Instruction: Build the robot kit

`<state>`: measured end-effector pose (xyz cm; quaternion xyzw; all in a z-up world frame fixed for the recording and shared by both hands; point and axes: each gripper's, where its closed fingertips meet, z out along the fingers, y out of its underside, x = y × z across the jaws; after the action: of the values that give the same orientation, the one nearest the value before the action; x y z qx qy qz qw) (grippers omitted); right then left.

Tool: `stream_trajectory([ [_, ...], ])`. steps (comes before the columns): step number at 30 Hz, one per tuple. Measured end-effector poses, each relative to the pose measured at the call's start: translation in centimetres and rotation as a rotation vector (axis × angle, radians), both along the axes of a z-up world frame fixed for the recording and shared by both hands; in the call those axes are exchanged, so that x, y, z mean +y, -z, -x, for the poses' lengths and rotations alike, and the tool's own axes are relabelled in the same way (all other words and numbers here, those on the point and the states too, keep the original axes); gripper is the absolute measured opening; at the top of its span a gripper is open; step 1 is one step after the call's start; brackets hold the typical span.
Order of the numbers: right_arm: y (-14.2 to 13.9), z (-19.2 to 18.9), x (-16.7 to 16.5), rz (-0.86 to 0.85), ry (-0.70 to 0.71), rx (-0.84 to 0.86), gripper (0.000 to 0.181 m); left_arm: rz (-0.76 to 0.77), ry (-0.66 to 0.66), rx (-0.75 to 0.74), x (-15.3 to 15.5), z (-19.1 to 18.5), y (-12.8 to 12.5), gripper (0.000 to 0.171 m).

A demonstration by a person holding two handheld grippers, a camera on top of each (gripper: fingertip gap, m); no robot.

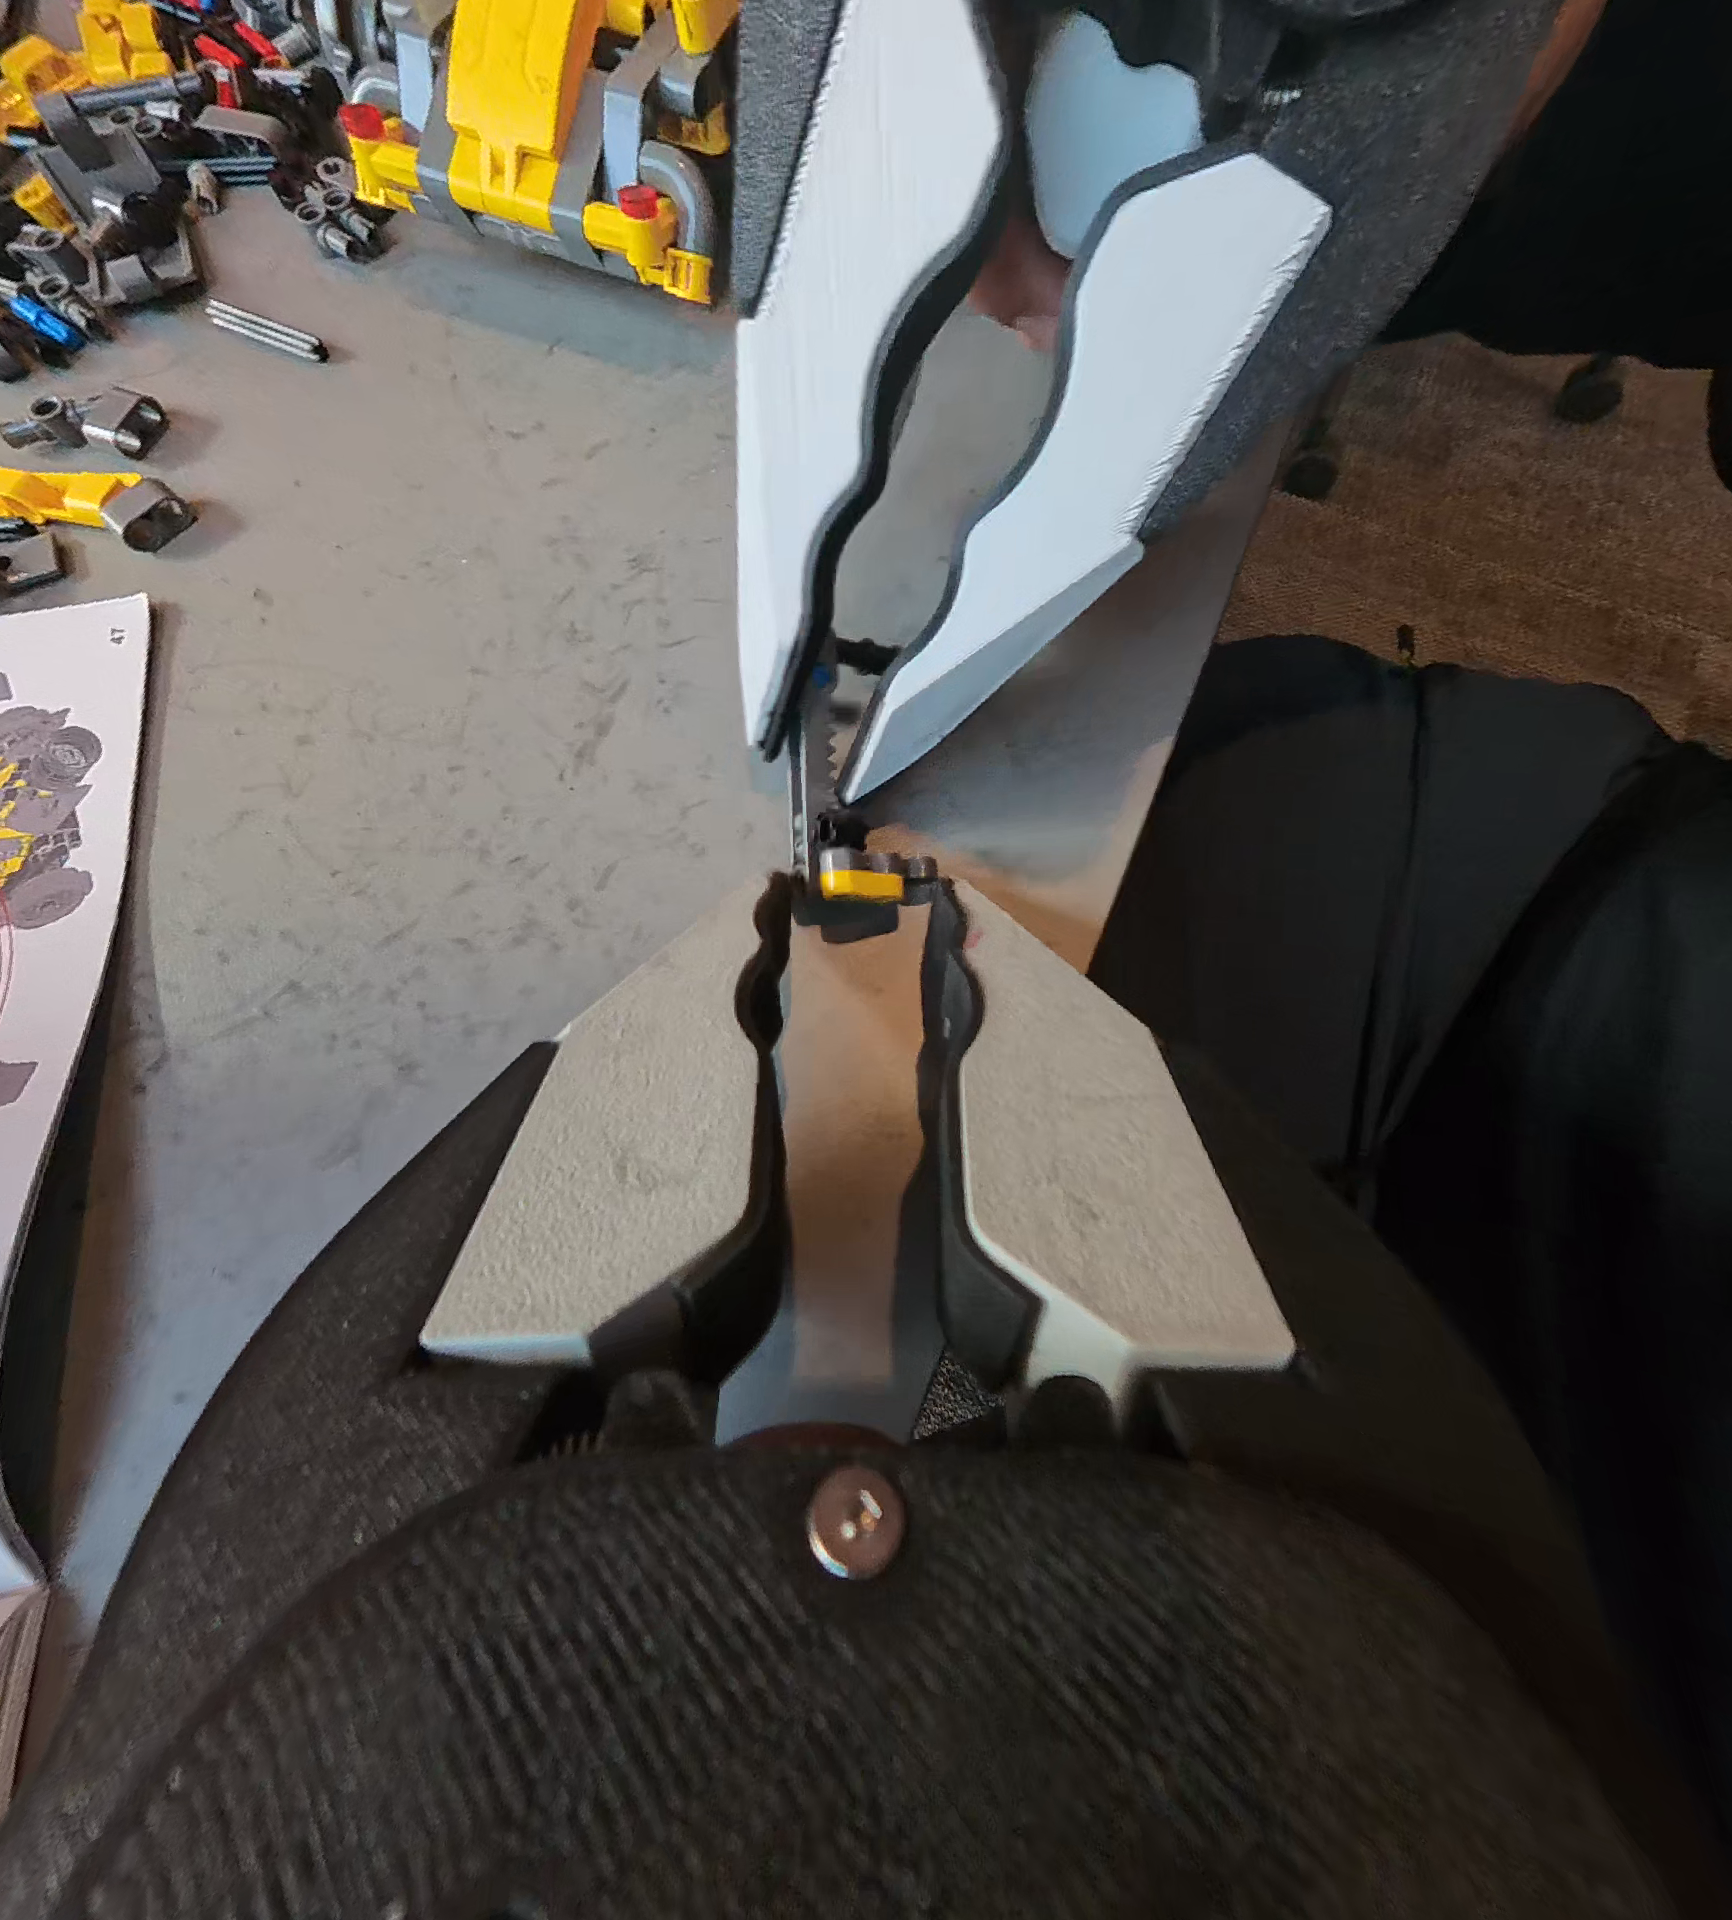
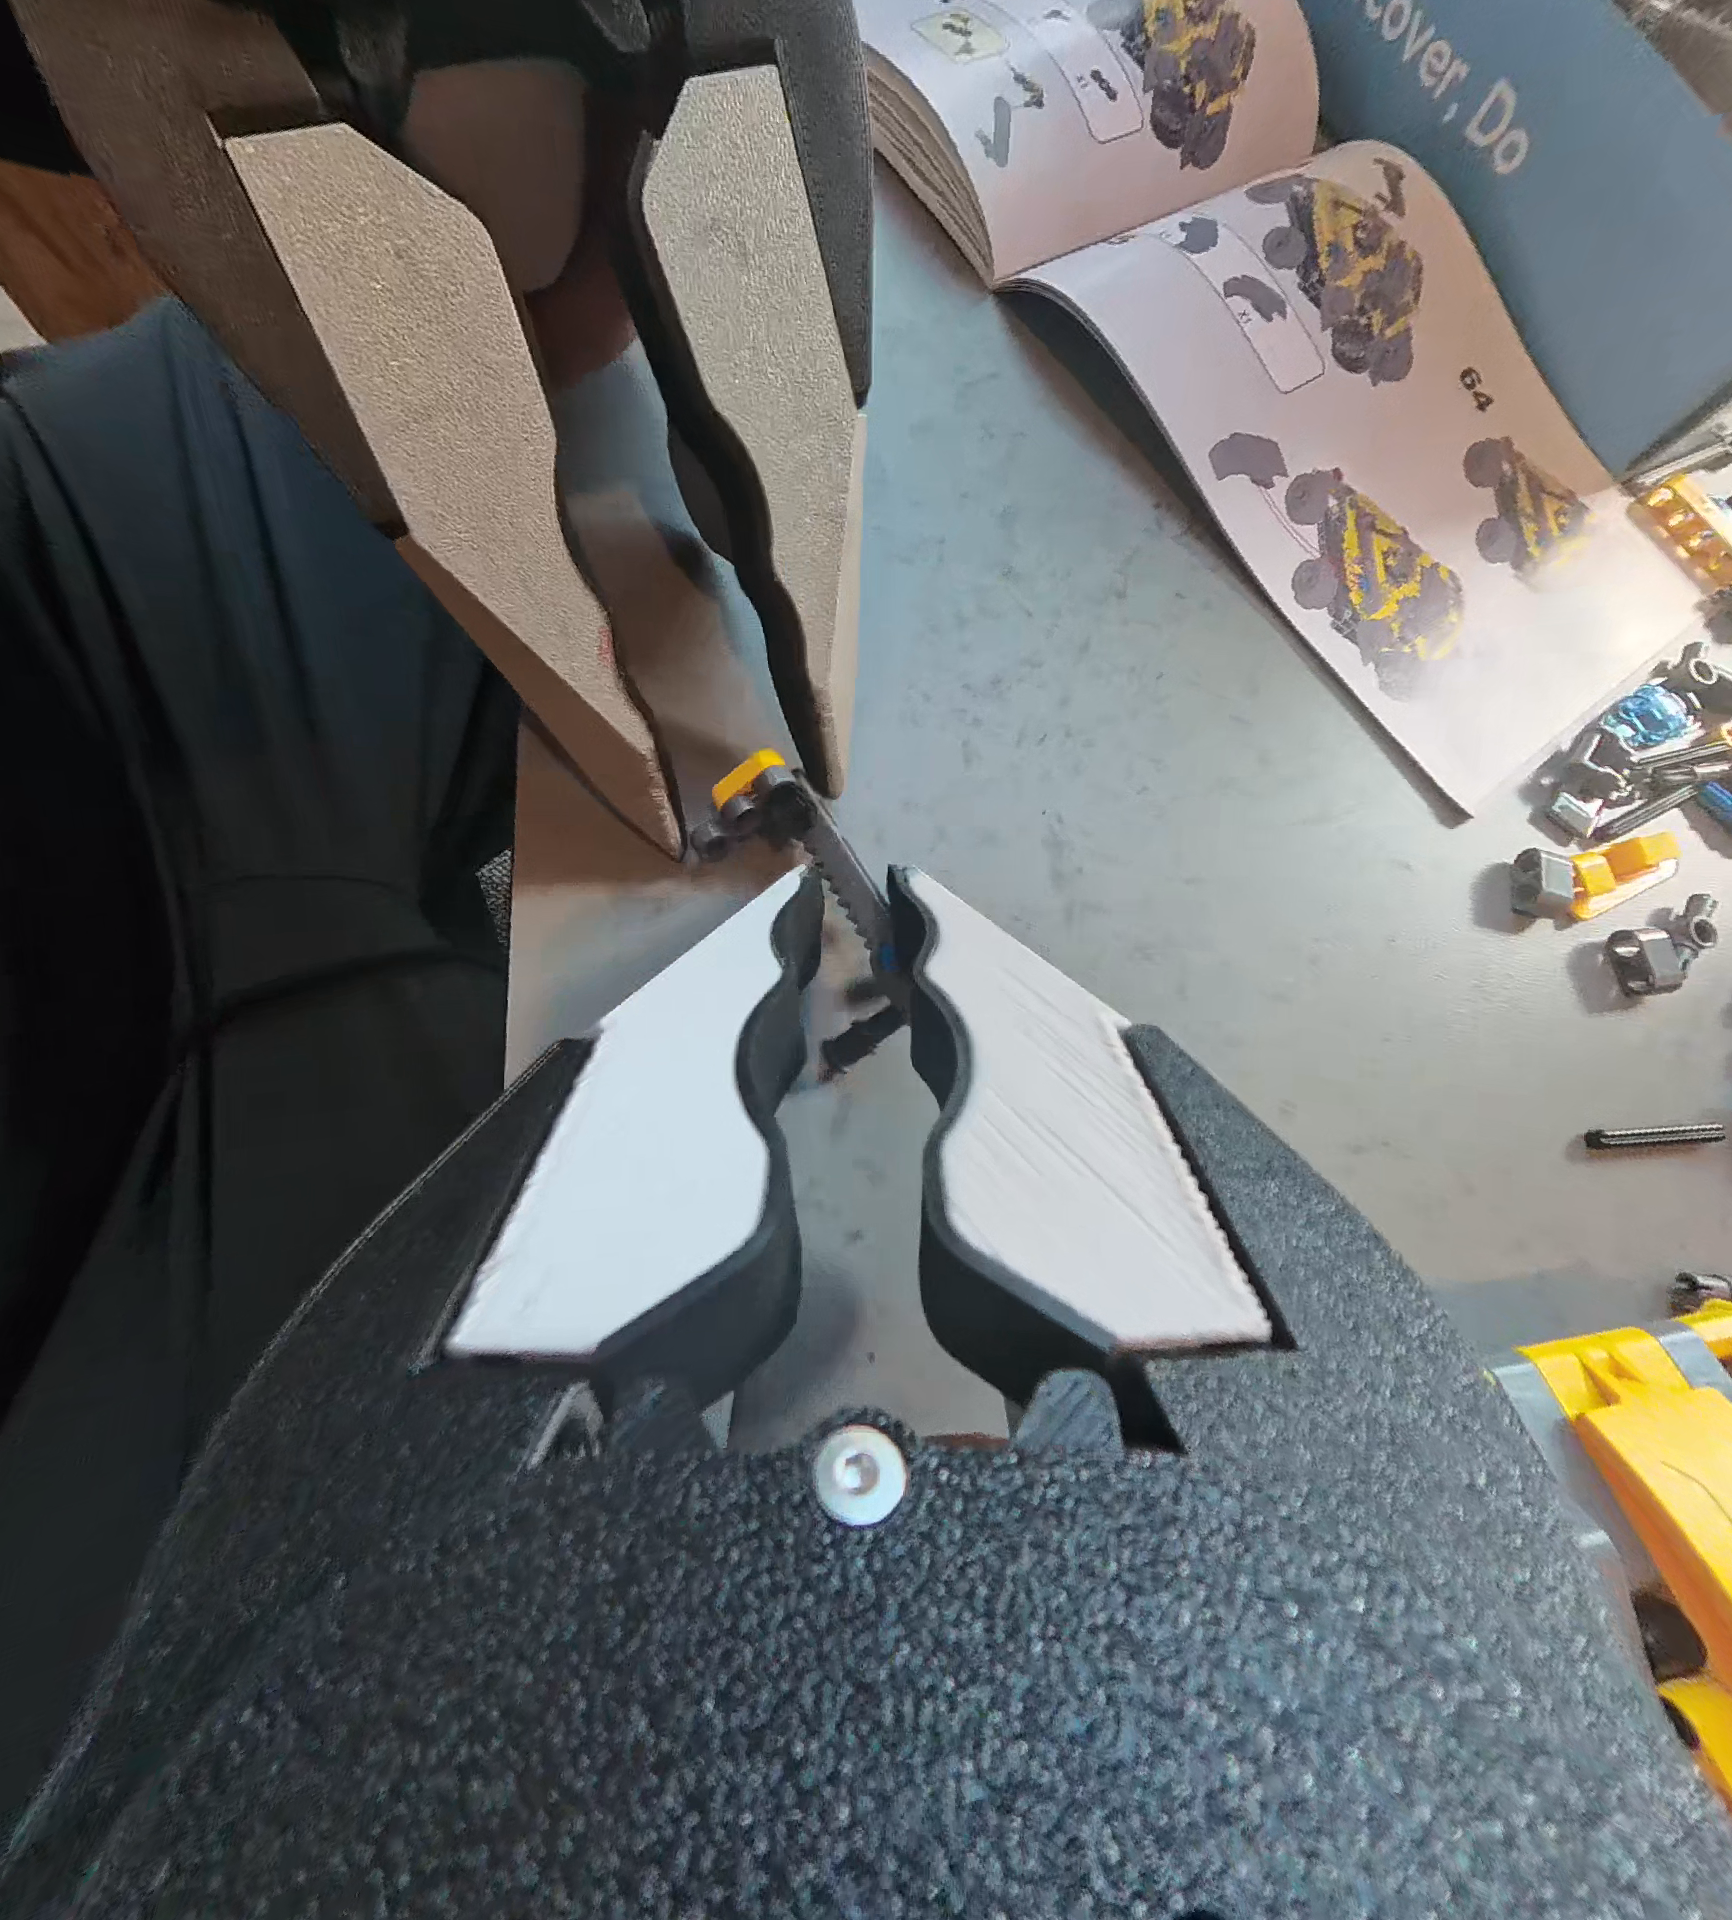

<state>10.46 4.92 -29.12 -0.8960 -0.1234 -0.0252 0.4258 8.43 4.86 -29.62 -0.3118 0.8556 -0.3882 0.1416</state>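
- Grey tabletop (image 1: 446, 644), strewn with loose building-toy parts (image 1: 83, 239) beside an open instruction booklet (image 2: 1361, 436).
- Left gripper (image 1: 867, 894): jaws clenched on a small yellow-and-grey piece (image 1: 860, 885).
- Right gripper (image 2: 857, 894): jaws clamped on a toothed rack (image 2: 846, 868).
- Pieces touching above the tabletop edge; joined or not, cannot tell.

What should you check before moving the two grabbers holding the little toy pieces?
1. Left gripper gripping the small yellow-and-black piece: ok, pinched at the fingertips.
2. Right gripper gripping the toothed black strip: ok, held between its tips.
3. Strip and yellow-and-black piece lined up: ok, their ends meet.
4. Fully joined: cannot tell, the joint is too small.
5. Table under the grippers free of loose parts: ok, the scattered parts lie aside.
6. Instruction booklet open nearby: ok.
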Motion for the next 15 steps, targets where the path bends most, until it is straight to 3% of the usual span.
stream_trajectory([
  [8, -0.4, -0.8, 0.1, -0.025, 0.053, -0.002, 0.004, -0.018, -0.043, -0.005, 2.0, -0.4, -0.6, 0.029],
  [15, -1.2, -0.5, -0.2, -0.066, 0.053, 0.064, 0.004, -0.013, 0.057, -0.007, 0.7, -1.1, -0.7, 0.041],
])
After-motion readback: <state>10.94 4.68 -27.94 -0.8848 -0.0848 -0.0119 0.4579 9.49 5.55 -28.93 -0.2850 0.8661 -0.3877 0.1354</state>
